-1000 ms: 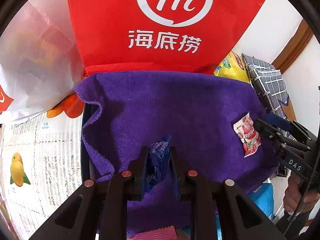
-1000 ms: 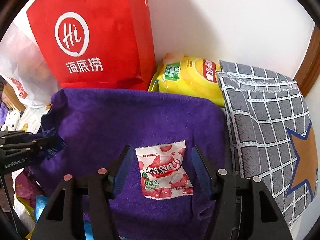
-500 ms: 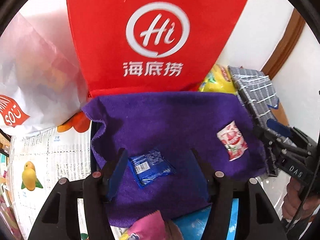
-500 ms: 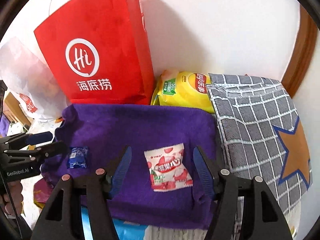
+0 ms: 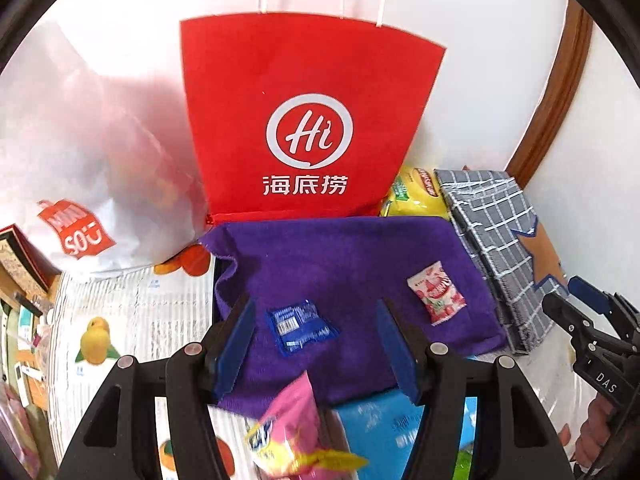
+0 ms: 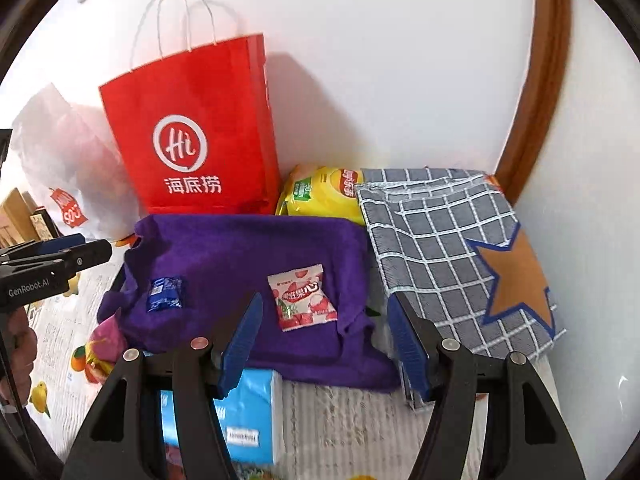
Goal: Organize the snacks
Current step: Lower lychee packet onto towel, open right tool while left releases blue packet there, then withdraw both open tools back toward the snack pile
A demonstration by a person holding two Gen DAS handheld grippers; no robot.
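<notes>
A small blue snack packet (image 5: pixel 301 327) (image 6: pixel 165 294) lies flat on the left part of a purple towel (image 5: pixel 344 256) (image 6: pixel 240 248). A red-and-white strawberry snack packet (image 5: pixel 437 294) (image 6: pixel 303 297) lies on the towel's right part. My left gripper (image 5: pixel 316 344) is open, raised above the near side of the blue packet, holding nothing. My right gripper (image 6: pixel 326 340) is open too, above and nearer than the strawberry packet, with empty jaws. Each gripper shows at the edge of the other's view.
A red paper bag (image 5: pixel 304 128) (image 6: pixel 196 132) stands against the wall behind the towel, a white plastic bag (image 5: pixel 80 152) to its left. A yellow chip bag (image 6: pixel 320 192) and a grey checked cloth (image 6: pixel 448 248) lie on the right. A pink packet (image 5: pixel 292 428) and a blue tissue pack (image 6: pixel 244 420) are near.
My left gripper let go of the blue packet, which now lies flat on the towel. Both grippers pulled up and back from the towel; the right one's jaws stayed open.
</notes>
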